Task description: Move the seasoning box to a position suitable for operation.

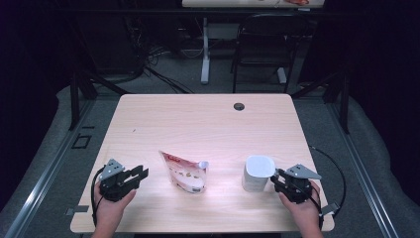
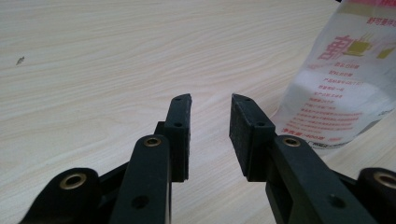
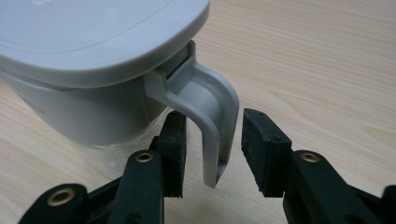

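Jug [image 1: 258,173] is sitting lower right of the high view on the counter [image 1: 198,124], handle [image 3: 212,121] turned toward the right tool [image 1: 278,179], whose jaws are standing wide around it, not squeezing. Left tool [image 1: 139,174] is waiting part-open and empty beside the pouch [image 1: 185,171].

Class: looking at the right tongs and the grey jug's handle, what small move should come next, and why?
Probably close the right tongs on the lidded grey plastic jug's handle: the open pads already straddle it without pressing, so nothing is gripped yet.
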Demonstrator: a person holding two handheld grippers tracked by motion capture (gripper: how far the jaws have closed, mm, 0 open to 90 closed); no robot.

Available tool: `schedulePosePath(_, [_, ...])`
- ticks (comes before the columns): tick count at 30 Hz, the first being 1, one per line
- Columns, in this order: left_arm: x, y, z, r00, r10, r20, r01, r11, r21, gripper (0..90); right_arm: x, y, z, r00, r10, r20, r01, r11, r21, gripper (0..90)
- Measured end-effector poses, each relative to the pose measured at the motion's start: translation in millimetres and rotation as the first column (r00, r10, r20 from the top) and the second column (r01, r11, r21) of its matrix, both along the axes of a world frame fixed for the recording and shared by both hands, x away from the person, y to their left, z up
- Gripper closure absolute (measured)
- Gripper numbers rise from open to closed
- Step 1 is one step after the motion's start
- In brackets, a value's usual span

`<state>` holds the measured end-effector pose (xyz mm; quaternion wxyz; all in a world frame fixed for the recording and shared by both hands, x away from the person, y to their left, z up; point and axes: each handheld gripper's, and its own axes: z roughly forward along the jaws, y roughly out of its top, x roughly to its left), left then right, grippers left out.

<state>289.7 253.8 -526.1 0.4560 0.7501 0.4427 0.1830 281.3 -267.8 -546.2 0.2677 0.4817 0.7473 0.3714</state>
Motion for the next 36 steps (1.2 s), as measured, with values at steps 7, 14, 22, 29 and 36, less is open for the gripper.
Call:
schedulePosePath(7, [-0.1, 0.4, 0.1, 1.0000, 0.003, 0.000, -0.003, 1.0000, -0.003, 69.2, 1.7, 5.0, -1.4, 0.9999, -0.001, 0.016, 0.001, 0.999, -0.037, 69.9])
schedulePosePath(14, [0.1, 0.7, 0.3, 1.0000, 0.003, 0.000, -0.003, 1.0000, -0.001, 69.2, -1.1, 4.8, -0.4, 0.9999, -0.007, 0.013, 0.007, 0.999, -0.039, 73.2])
schedulePosePath(22, [0.0, 1.3, 0.3, 1.0000, 0.006, 0.002, -0.006, 1.0000, -0.008, 69.2, -7.6, 12.1, 0.3, 0.9998, 0.017, 0.005, -0.016, 0.999, -0.045, 73.4])
schedulePosePath(29, [0.2, 1.5, 0.1, 1.0000, 0.003, -0.003, -0.003, 1.0000, -0.001, 69.2, -12.9, 23.7, 1.1, 0.9991, 0.040, -0.012, -0.040, 0.998, -0.043, 73.3])
schedulePosePath(36, [0.0, 0.8, -0.1, 1.0000, 0.001, -0.005, -0.001, 1.0000, 0.004, 69.1, -18.3, 39.0, 1.8, 0.9960, 0.088, -0.013, -0.089, 0.995, -0.054, 73.1])
